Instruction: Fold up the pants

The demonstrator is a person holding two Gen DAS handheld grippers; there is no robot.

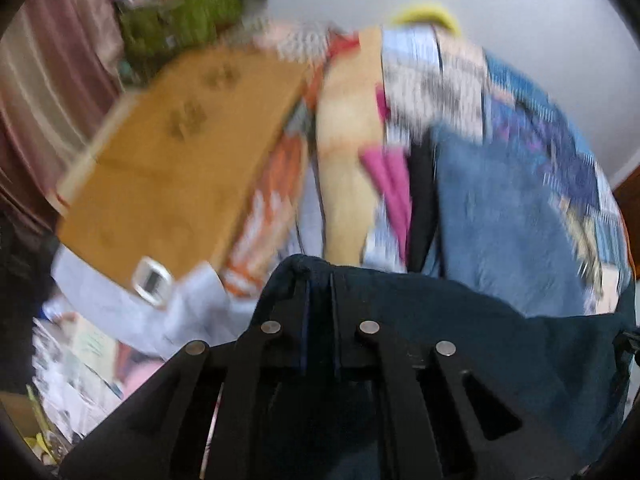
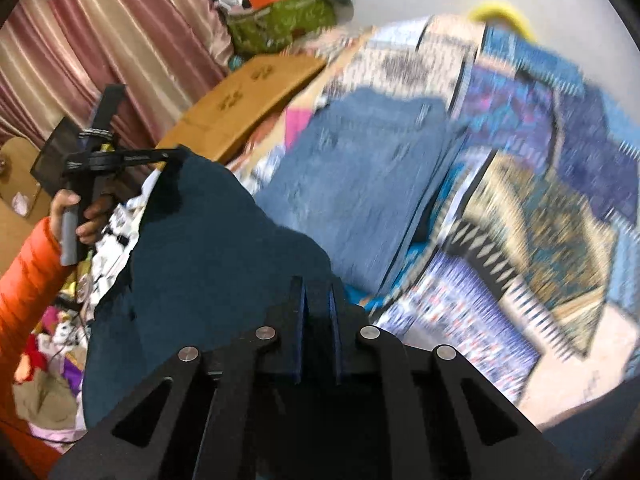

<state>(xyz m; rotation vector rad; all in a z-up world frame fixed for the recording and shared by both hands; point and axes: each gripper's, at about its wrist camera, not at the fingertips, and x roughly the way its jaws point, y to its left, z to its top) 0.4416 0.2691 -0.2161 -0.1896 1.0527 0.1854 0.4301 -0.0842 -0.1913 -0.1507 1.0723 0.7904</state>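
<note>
The dark navy pants (image 1: 460, 328) hang stretched between both grippers, lifted above the bed. In the left wrist view my left gripper (image 1: 318, 280) is shut on a bunched edge of the cloth, which drapes off to the right. In the right wrist view my right gripper (image 2: 318, 292) is shut on another part of the same pants (image 2: 192, 248), which spread to the left. There the left gripper (image 2: 170, 156) shows pinching the far corner, held by a hand (image 2: 76, 208) in an orange sleeve.
A folded pair of light blue jeans (image 2: 352, 184) lies on the patchwork quilt (image 2: 552, 208) beyond the pants. A wooden board (image 1: 176, 160) rests at the bed's left side. A green bag (image 2: 280, 24) and pink curtains (image 2: 120, 40) stand behind. Loose clothes lie at lower left.
</note>
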